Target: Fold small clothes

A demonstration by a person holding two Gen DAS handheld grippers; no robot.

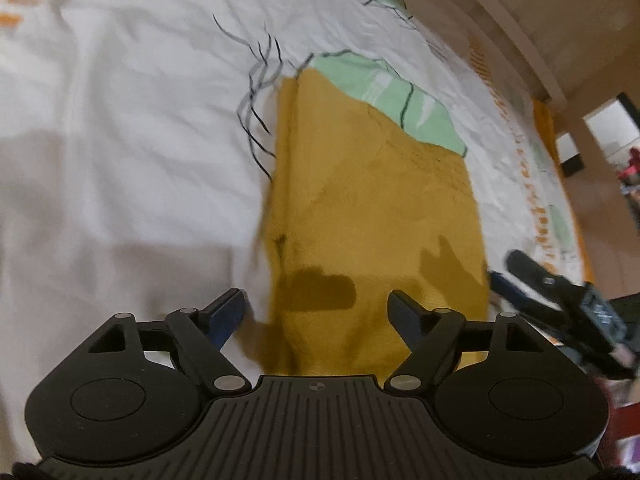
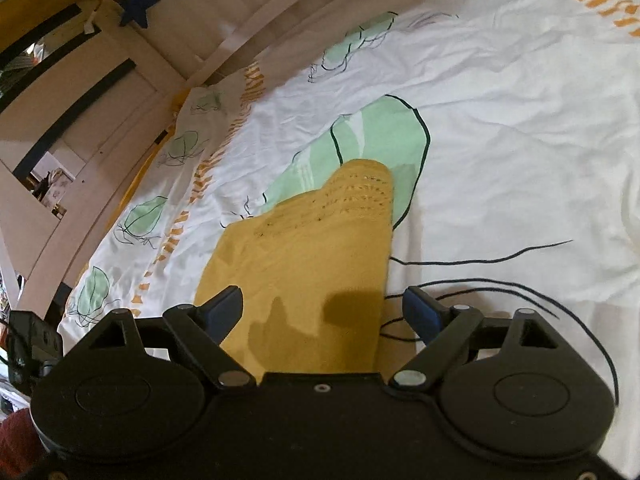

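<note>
A mustard-yellow knitted garment [image 1: 372, 208] lies folded into a long strip on the white bedsheet [image 1: 132, 128]. My left gripper [image 1: 318, 312] is open and empty, hovering over the garment's near end, its left finger [image 1: 228, 312] past the cloth's left edge. In the right wrist view the same garment [image 2: 316, 248] runs away from me, its knit-patterned end on a green leaf print. My right gripper [image 2: 322, 312] is open and empty over the garment's near end, its right finger [image 2: 420, 312] over bare sheet. The right gripper also shows in the left wrist view [image 1: 560, 296], at the garment's right edge.
The sheet [image 2: 500, 140] has green leaf prints, black line drawings and an orange border. A wooden bed frame [image 2: 248, 28] runs along the far edge, with a dark blue star [image 2: 138, 6] on it. A doorway and room clutter [image 1: 608, 148] lie beyond the bed.
</note>
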